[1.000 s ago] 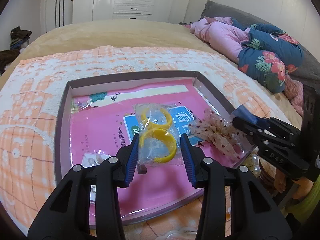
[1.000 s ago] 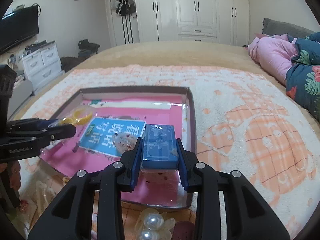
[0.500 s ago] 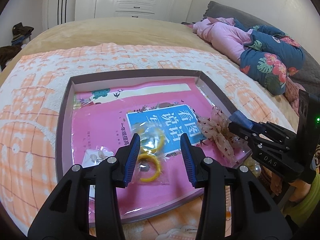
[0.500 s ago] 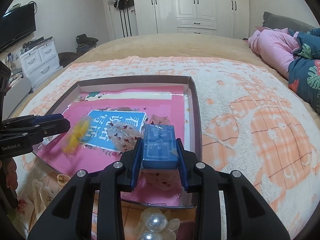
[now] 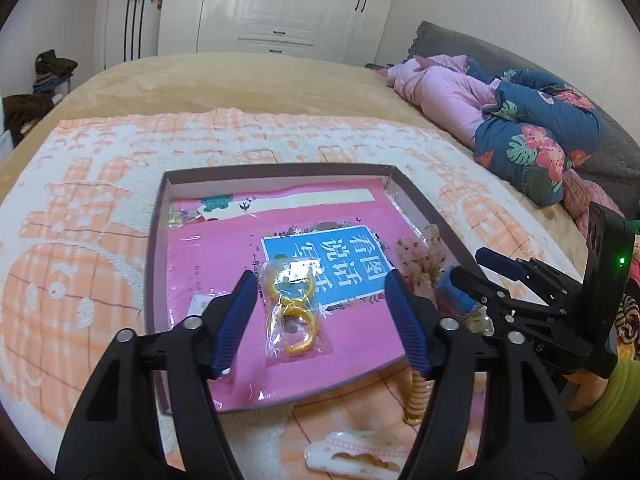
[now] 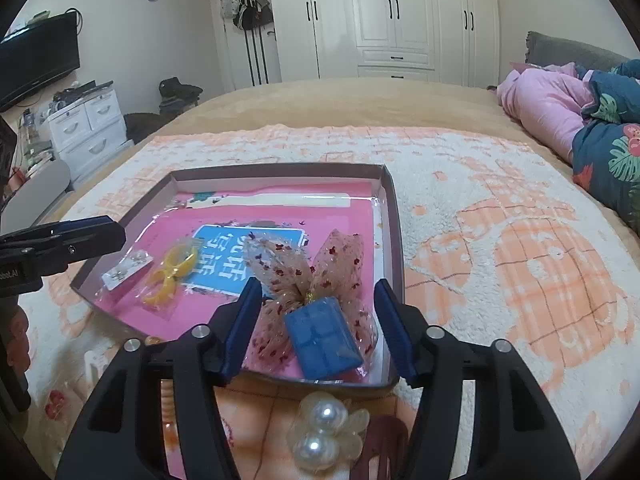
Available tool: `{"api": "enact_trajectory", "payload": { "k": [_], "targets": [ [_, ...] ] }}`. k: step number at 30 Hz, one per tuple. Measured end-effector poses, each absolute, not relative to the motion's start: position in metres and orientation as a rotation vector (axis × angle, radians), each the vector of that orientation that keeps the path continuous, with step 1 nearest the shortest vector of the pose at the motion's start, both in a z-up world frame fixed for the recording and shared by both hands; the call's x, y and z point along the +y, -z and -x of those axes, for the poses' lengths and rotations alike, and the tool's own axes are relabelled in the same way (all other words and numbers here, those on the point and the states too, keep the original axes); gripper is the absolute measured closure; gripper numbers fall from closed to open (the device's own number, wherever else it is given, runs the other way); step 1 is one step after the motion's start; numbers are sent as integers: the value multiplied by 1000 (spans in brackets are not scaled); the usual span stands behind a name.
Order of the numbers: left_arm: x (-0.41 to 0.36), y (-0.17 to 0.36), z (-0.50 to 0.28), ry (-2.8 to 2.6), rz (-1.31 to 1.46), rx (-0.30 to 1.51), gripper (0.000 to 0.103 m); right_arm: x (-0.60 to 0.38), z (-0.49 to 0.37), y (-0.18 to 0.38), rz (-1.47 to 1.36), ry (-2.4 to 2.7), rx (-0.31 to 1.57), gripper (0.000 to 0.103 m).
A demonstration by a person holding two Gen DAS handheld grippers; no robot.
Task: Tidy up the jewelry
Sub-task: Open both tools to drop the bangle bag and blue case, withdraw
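Observation:
A shallow brown-rimmed tray (image 5: 155, 248) with a pink sheet lies on the bed. In the left wrist view a clear bag of yellow rings (image 5: 292, 312) rests flat on the sheet. My left gripper (image 5: 320, 316) hovers over it with its jaws opening, pads clear of the bag. In the right wrist view a blue clip with a spotted gauze bow (image 6: 324, 336) lies in the tray's (image 6: 394, 240) near right corner. My right gripper (image 6: 320, 316) straddles it, jaws opening, not touching it. The ring bag (image 6: 172, 272) and a small earring card (image 6: 128, 268) lie to the left, near the left gripper (image 6: 100, 236).
In front of the tray lie a pearl hair piece (image 6: 324, 428), a beige spiral tie (image 5: 418, 396) and a white clip (image 5: 352, 456). An orange and white blanket (image 6: 520, 280) covers the bed. Pink clothing and a floral quilt (image 5: 532, 140) are piled at the right.
Both grippers have spread their jaws. The ring bag dropped from the left gripper onto the sheet, and the blue clip with its bow left the right gripper and lies in the tray.

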State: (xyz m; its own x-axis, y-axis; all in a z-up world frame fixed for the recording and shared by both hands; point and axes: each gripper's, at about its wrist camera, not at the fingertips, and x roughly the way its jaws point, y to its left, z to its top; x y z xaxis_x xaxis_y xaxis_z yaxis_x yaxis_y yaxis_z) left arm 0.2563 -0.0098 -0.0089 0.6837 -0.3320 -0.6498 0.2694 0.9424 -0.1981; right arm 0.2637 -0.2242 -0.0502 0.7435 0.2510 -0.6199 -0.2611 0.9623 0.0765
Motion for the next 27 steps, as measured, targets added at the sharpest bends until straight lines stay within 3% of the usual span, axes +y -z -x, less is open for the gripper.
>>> {"api": "enact_trajectory", "payload": {
  "k": [14,27],
  "targets": [
    [-4,-13,-217,291,104,674,11,-233,-222,19,-10,-267,554,17],
    [6,-40,-174,260,147,574,11,-244,-182,-16,-10,-264,435,12]
  ]
}}
